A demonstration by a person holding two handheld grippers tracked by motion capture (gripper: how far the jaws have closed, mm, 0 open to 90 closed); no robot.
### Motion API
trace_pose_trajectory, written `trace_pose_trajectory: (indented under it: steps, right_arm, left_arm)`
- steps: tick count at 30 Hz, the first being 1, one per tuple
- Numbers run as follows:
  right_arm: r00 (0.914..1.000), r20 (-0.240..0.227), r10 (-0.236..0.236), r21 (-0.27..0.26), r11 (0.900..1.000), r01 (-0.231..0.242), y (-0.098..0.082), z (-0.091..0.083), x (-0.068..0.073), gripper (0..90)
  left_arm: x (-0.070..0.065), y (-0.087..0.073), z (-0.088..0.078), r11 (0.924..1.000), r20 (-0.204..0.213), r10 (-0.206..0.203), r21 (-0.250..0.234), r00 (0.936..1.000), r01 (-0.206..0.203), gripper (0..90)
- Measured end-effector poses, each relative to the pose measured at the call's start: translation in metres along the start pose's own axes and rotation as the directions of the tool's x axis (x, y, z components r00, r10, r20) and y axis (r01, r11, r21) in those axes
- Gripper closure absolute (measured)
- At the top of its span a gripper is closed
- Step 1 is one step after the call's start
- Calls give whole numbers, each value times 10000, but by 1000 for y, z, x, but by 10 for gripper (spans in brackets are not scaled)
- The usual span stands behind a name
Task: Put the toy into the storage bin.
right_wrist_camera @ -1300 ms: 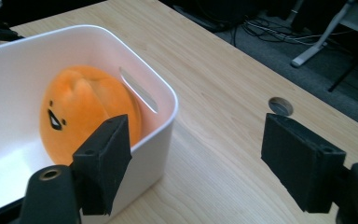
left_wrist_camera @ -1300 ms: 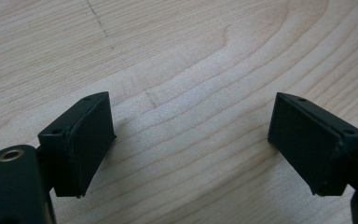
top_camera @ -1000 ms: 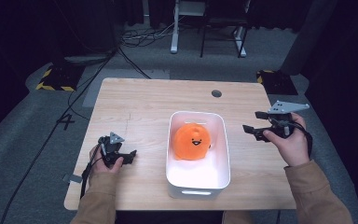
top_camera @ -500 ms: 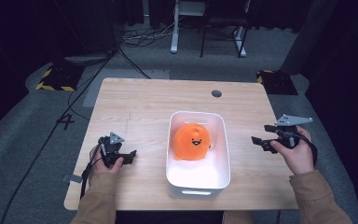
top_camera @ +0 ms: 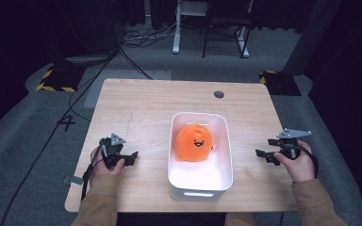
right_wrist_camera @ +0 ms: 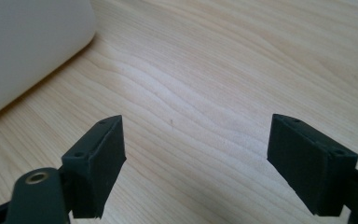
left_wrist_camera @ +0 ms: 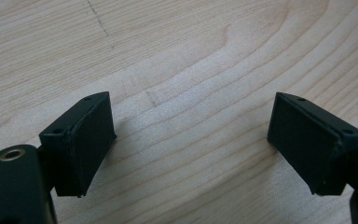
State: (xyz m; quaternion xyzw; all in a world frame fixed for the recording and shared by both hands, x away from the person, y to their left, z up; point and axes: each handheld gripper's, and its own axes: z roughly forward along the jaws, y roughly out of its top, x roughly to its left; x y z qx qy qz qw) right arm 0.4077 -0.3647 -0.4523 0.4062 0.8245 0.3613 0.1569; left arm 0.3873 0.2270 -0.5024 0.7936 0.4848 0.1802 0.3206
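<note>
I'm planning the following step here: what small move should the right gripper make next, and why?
Probably a short reach toward the white bin to go for the orange plush toy lying inside it. The right gripper stands open with nothing between its jaws, low over the wooden table just right of the bin. The left gripper, also open and empty, sits farther from the toy.

The right hand-held gripper [right_wrist_camera: 193, 163] holds its two black jaws wide apart over the bare light wooden table [right_wrist_camera: 223, 79], nothing between them; a white plastic bin's rounded wall [right_wrist_camera: 23, 42] stands nearby.
</note>
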Motion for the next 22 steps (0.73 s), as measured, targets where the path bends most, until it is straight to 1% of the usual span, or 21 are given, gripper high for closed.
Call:
trace_pose_trajectory:
  steps: [4, 5, 10, 14, 15, 16, 18, 19, 20, 22]
  right_arm:
    - [10000, 23, -24, 94, 10000, 24, -12, 8, -2, 204]
    - [10000, -32, 71, 100, 9999, -70, -14, 11, -1, 209]
    - [9998, 126, -172, 76, 9998, 171, -27, 19, -1, 217]
    - [9988, 296, -394, -30, 9992, 395, -35, 26, -1, 214]
    - [9987, 312, -391, -46, 9992, 393, -38, 28, 0, 195]
    - [9988, 304, -373, -292, 9988, 382, -40, 31, 0, 172]
    - [9986, 235, -479, -289, 9984, 486, -40, 32, -1, 167]
    - [9985, 270, -480, -263, 9985, 487, -40, 32, -1, 156]
    - [9991, 249, -340, -264, 9990, 347, -39, 32, 0, 146]
    - [9990, 149, -424, -210, 9989, 428, -39, 33, -1, 143]
  left_arm:
    - [0, 0, 0, 10000, 1, -1, 1, 10000, 1, 149]
    - [0, 0, 0, 10000, 1, -10, -2, 10000, 10, 149]
    - [0, 0, 0, 10000, 1, 2, 1, 10000, -2, 149]
    - [0, 0, 0, 10000, -2, 5, -2, 10000, -5, 149]
    - [0, 0, 0, 10000, 0, 0, 3, 10000, 0, 149]
    - [0, 0, 0, 10000, -5, -11, 1, 10000, 11, 149]
    - [0, 0, 0, 10000, -36, -7, 18, 10000, 7, 149]
    - [0, 0, 0, 10000, -49, -19, 13, 10000, 19, 149]
    - [0, 0, 0, 10000, -54, -25, 19, 10000, 25, 148]
    - [-1, 0, 0, 9999, -136, -108, -44, 9998, 108, 144]
